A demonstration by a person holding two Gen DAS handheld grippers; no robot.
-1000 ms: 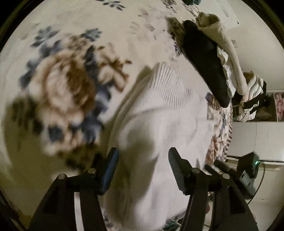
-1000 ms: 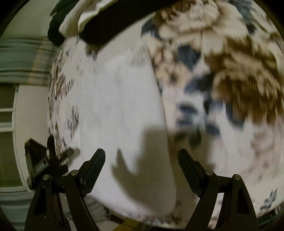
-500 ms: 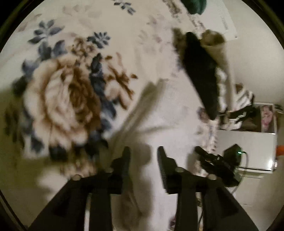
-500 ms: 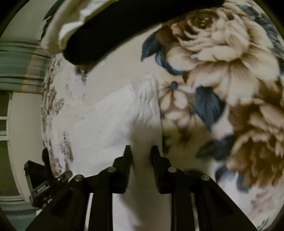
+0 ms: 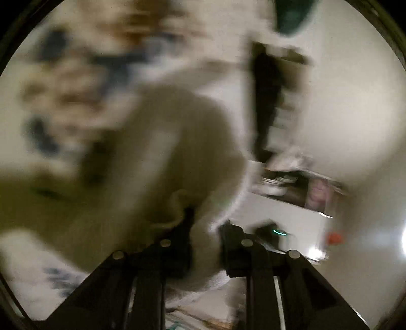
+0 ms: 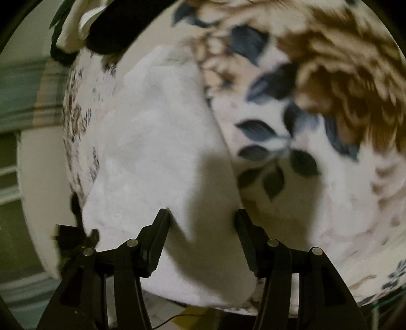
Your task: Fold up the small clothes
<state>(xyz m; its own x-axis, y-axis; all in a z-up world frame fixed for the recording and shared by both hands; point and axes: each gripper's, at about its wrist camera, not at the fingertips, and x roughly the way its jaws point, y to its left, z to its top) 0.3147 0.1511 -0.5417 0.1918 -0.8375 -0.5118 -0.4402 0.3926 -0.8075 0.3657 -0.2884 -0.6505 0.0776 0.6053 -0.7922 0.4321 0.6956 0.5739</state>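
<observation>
The white garment (image 6: 162,152) lies flat on the floral blanket (image 6: 317,127), near the blanket's left edge in the right wrist view. Its long axis runs from the lower middle of that view up toward the pile of dark and light clothes (image 6: 114,22) at the top. Its right edge forms a clean line against the blue leaf print.

The right gripper (image 6: 201,233) hangs above the near end of the garment. Its jaws stand apart and have just been opening. Cloth shows in the gap between them, but it lies below the pads; neither pad presses on it. The gripper's shadow falls across the near part of the fabric.

In the left wrist view the frame is heavily blurred. A fold of the same white garment (image 5: 182,152) rises directly ahead of the left gripper (image 5: 205,228) and fills the middle of the view. The jaws have just been closing and stand close together with a bunch of white cloth packed into the narrow gap, reaching back between the fingers (image 5: 185,243). The pads appear clamped on this bunch; blur prevents a finer reading of the contact.

Around the lifted fold, the blanket's brown and blue pattern (image 5: 76,76) occupies the left of this view. A dark garment (image 5: 266,101) lies to the right. A white cabinet (image 5: 291,215) stands beyond the bed edge.
</observation>
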